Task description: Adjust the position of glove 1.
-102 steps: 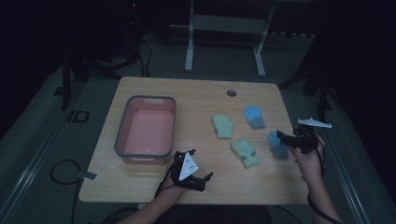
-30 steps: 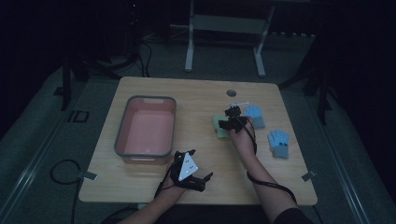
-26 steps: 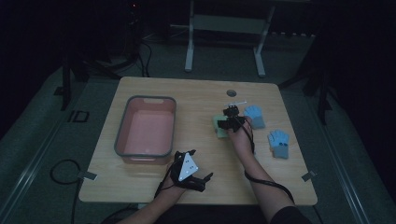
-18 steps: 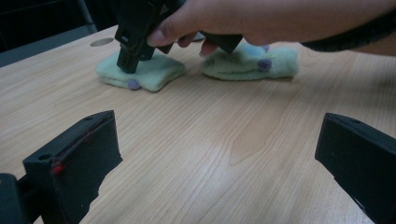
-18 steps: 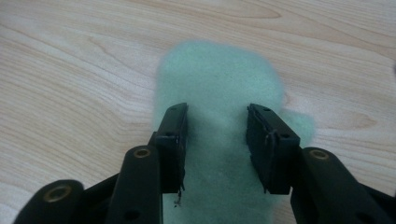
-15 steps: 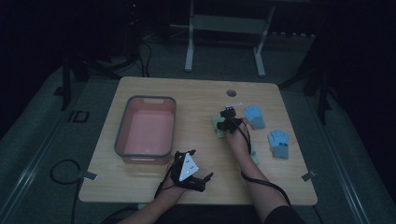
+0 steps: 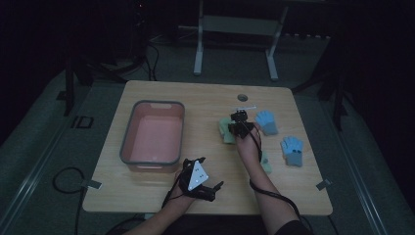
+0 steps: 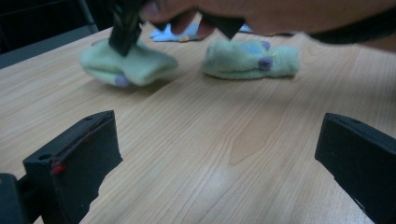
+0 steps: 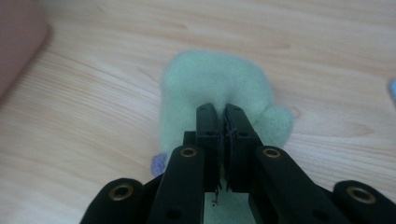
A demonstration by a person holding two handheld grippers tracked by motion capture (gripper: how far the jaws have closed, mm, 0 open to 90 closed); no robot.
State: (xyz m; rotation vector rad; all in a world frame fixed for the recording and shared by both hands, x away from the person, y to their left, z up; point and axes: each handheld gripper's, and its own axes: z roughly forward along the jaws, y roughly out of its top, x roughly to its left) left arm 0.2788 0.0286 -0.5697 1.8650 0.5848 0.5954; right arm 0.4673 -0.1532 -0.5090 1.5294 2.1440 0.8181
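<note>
A pale green fuzzy glove lies mid-table, right of the tub. My right gripper points down onto it, and its jaws have just been closing. In the right gripper view they meet with a pinch of the green glove between the tips of the gripper. From the left gripper view the same glove looks bunched under those jaws. A second green glove lies beside it, partly under the forearm. My left gripper rests near the front edge, jaws wide apart over bare wood.
A pink tub with a grey rim stands at the table's left. Two blue gloves lie to the right, one just behind the right gripper and one nearer the right edge. A round cable hole sits near the far edge.
The right hand came from the blue glove at the right edge over to the green glove, edged left onto it and its jaws came together. The left gripper stayed put.
</note>
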